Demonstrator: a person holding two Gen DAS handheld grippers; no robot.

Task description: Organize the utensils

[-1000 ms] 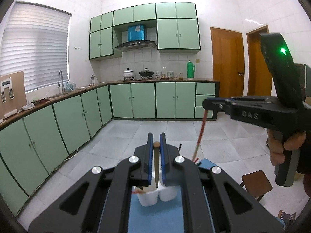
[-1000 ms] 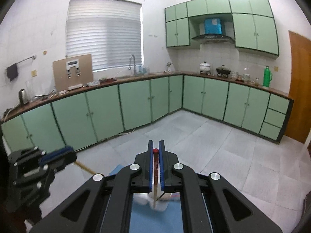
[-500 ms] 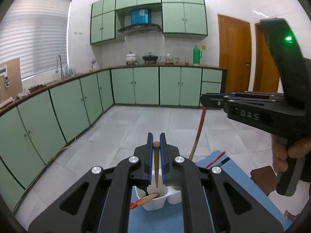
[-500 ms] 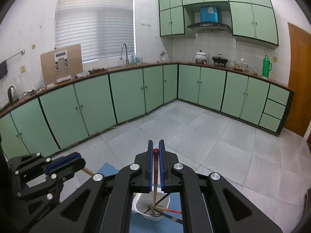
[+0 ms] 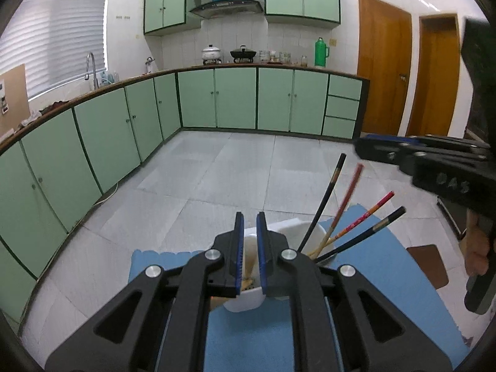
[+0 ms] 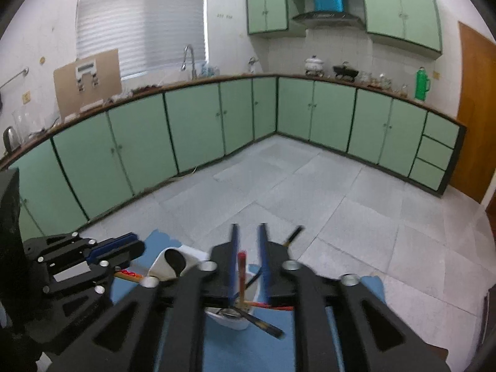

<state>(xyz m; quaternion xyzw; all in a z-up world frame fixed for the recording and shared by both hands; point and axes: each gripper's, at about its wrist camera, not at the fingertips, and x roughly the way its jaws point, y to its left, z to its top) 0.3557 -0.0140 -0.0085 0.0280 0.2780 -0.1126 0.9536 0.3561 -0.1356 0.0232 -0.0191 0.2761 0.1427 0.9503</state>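
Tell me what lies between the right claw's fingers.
A red-tipped chopstick, standing in the gap of the open right claw, lower end in the white holder; the right wrist view shows it.

I'm standing in a home kitchen; pale green cabinet doors (image 5: 235,99) run under a brown wooden countertop (image 6: 217,78); a curved steel tap (image 6: 187,57), black range hood (image 5: 228,6), white lidded pot (image 5: 211,53) and green thermos flask (image 5: 321,52) confirm it.

A blue mat (image 5: 387,266) carries a white, seemingly two-compartment holder (image 5: 245,300).

Chopsticks (image 5: 347,217) in holder (image 5: 248,297), holder on mat (image 5: 387,279).
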